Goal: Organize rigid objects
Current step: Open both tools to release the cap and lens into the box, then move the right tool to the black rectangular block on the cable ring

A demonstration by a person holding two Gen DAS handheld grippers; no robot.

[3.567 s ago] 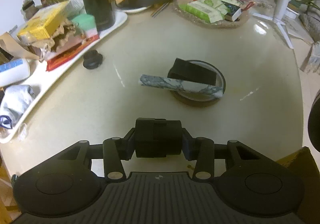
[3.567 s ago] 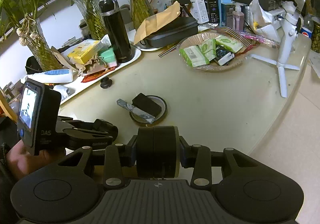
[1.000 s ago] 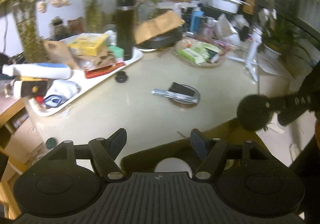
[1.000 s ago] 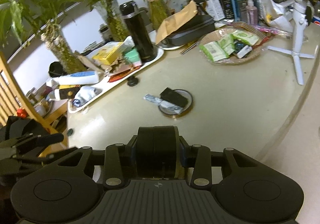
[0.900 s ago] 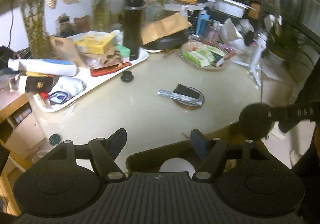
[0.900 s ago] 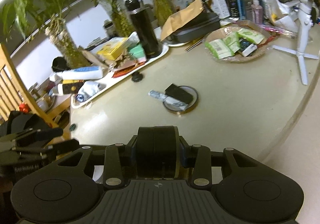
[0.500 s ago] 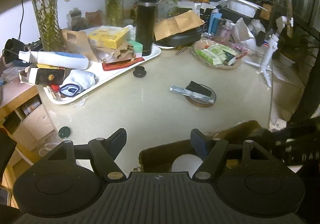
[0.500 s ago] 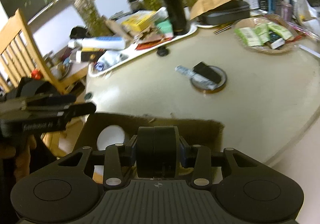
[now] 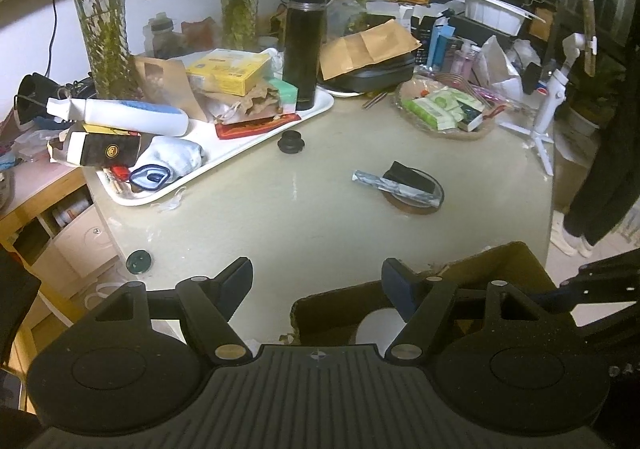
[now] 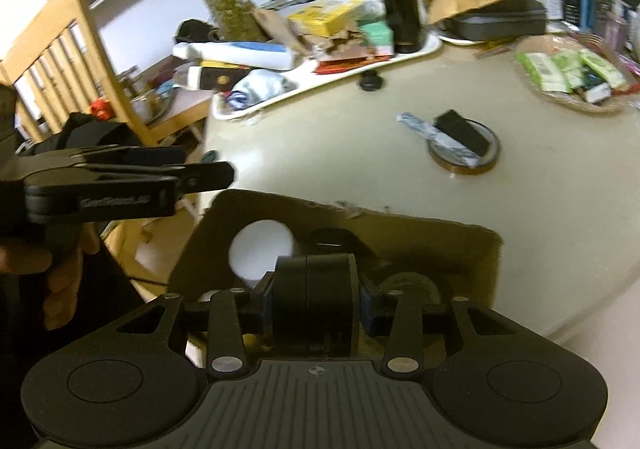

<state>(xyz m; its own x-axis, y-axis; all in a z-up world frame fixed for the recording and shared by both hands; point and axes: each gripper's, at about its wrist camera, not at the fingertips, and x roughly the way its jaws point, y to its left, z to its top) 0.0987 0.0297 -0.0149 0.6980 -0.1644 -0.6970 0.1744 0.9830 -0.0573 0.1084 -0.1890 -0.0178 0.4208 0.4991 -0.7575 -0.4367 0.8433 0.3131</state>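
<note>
1. Step in hand: dropping the black round case [image 10: 312,289] into the cardboard box [image 10: 400,241] at the near edge of the table [image 9: 320,217].
2. My right gripper [image 10: 316,309] pinches the case, which sits between the pads; the jaws have just been opening slightly. It hangs over the box mouth, angled down.
3. The box already holds a white round item [image 10: 260,249].
4. My left gripper [image 9: 316,281] is spread and empty, tilted down over the box's near-left corner.
5. Next move, as I judge it: let go fully, then lift clear without catching the box wall.
6. Left on the table: a black block [image 9: 412,179] and a patterned strip [image 9: 384,185], both on a round coaster [image 9: 412,205].
</note>
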